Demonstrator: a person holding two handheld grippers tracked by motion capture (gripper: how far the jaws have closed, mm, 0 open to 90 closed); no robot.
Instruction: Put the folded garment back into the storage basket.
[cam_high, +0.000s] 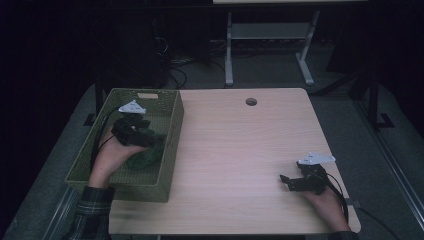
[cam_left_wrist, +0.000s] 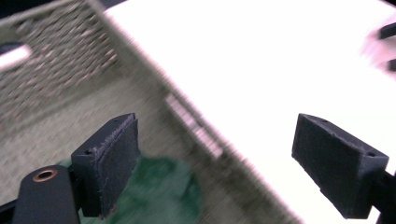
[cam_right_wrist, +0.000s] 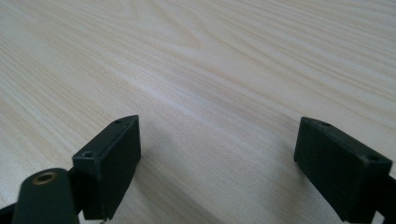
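The fingers (cam_left_wrist: 109, 163) of your left gripper (cam_high: 150, 136) stand wide apart, and nothing is between them. You hold this gripper over the green woven basket (cam_high: 170, 170), which sits at the left edge of the table (cam_high: 240, 145). In the left gripper view, the pads hang above the basket's right wall, with one pad on the inner side and the other pad over the bright table top. Below the gripper, a dark green cloth (cam_high: 146, 156) lies on the bottom of the basket, close to that right wall. The cloth is crumpled, and the gripper does not touch it. Your left hand (cam_high: 107, 160) comes in over the near wall of the basket.

To the right, the middle of the table is bare light wood, with a small round hole (cam_high: 251, 101) near its far edge.

At the right side, your right gripper (cam_high: 283, 181) rests low near the front corner of the table and points to the left. Its fingers (cam_right_wrist: 109, 165) are also wide apart, with only the wood grain between them. This gripper is well apart from the basket and the cloth.
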